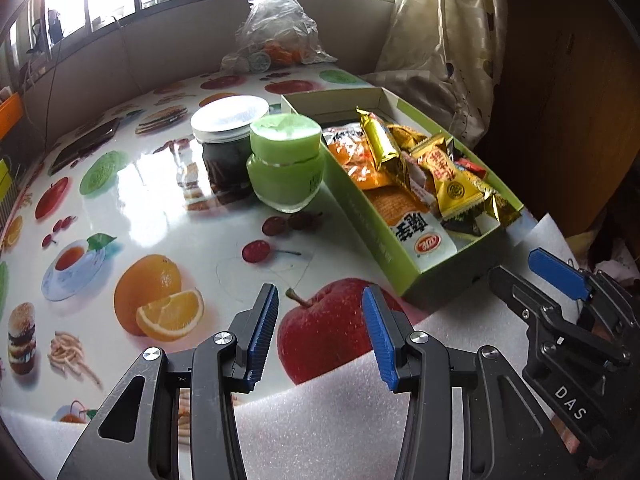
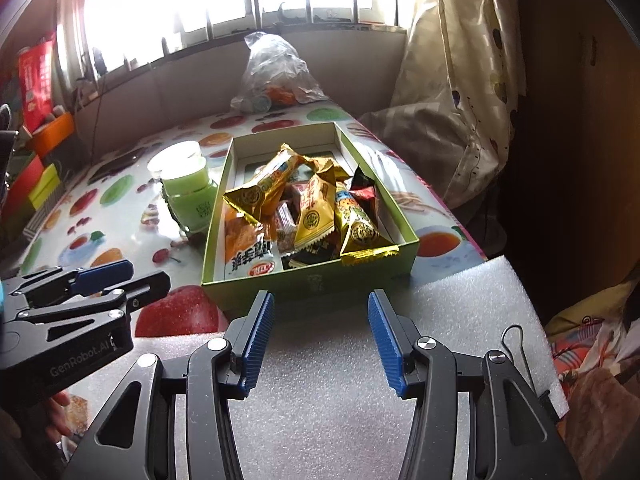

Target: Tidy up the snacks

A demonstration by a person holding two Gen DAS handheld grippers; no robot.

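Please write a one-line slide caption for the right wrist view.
Open right tongs hover over white foam, facing a green box full of wrapped snacks on a fruit-print table.

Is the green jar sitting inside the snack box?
No, the green jar stands on the table just outside the left wall of the snack box, next to a dark jar.

On the bench (image 2: 120, 216), snacks (image 2: 316, 208) lie in a box (image 2: 308, 280). 2 jars (image 1: 284, 164) stand at its 9 o'clock, a bag (image 2: 276, 72) at 12.
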